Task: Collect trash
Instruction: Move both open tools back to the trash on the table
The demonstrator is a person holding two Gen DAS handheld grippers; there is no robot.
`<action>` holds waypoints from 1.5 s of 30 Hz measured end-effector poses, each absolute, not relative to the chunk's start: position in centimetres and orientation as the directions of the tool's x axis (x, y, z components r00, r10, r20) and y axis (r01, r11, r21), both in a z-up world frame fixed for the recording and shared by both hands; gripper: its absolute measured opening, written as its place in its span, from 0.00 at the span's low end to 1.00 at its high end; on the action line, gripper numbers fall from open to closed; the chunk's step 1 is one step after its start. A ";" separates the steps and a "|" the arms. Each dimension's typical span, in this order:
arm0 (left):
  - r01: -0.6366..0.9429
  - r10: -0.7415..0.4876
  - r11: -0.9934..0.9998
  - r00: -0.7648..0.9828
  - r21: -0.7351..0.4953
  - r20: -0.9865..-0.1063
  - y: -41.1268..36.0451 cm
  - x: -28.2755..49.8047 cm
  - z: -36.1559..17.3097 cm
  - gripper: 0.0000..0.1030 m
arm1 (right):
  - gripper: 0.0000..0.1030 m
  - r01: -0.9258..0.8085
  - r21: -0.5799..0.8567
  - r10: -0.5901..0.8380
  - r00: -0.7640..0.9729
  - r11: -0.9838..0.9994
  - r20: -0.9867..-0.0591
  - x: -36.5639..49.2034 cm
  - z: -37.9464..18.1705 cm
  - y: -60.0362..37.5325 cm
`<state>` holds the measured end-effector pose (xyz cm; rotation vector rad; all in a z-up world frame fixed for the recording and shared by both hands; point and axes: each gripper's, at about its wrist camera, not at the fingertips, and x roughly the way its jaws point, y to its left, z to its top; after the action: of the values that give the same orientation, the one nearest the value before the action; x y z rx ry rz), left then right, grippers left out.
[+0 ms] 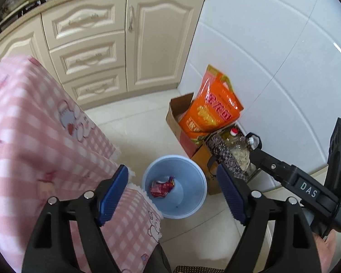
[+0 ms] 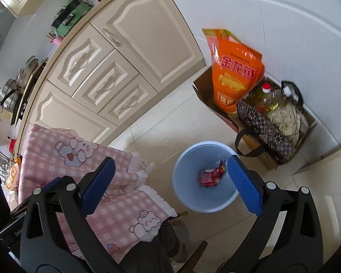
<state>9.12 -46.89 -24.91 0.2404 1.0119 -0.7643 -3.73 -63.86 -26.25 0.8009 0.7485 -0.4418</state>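
A light blue bin (image 1: 191,195) (image 2: 188,188) stands on the pale tiled floor beside the table. Crumpled red trash (image 1: 161,186) (image 2: 210,177) lies at its bottom. My left gripper (image 1: 171,168) hangs above the bin, open, with nothing between its blue pads (image 1: 112,195). The right gripper (image 2: 170,159) is also above the bin, open wide and empty; its right pad (image 2: 244,186) overlaps the bin's rim in the picture. Part of the right gripper's black frame (image 1: 307,188) shows at the right of the left wrist view.
A pink checked tablecloth (image 1: 34,125) (image 2: 79,154) hangs left of the bin. Behind the bin a cardboard box (image 1: 177,118) holds an orange bag (image 2: 234,72); a patterned bag (image 2: 268,127) holds oil bottles. Cream cabinets (image 1: 125,45) and a white tiled wall bound the floor.
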 end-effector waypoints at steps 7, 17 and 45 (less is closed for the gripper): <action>0.680 -0.522 0.715 0.366 -0.162 -0.770 -44.0 8.3 -20.2 0.76 | 0.94 0.570 0.458 -0.121 0.706 0.682 -0.698 -3.4 -21.3 -61.5; 0.664 -0.573 0.730 0.468 -0.159 -0.673 -37.9 8.4 -13.9 0.82 | 0.94 0.476 0.440 -0.129 0.777 0.762 -0.617 -1.7 -14.8 -56.6; 0.386 -0.386 0.916 0.769 -0.112 -0.509 -14.7 9.7 -6.5 0.84 | 0.94 0.058 0.332 0.117 0.867 0.941 -0.484 5.6 -4.0 -35.5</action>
<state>9.73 -14.70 -6.51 -0.0009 0.5526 -0.4189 5.57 -35.48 -3.98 0.3463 0.5232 0.0319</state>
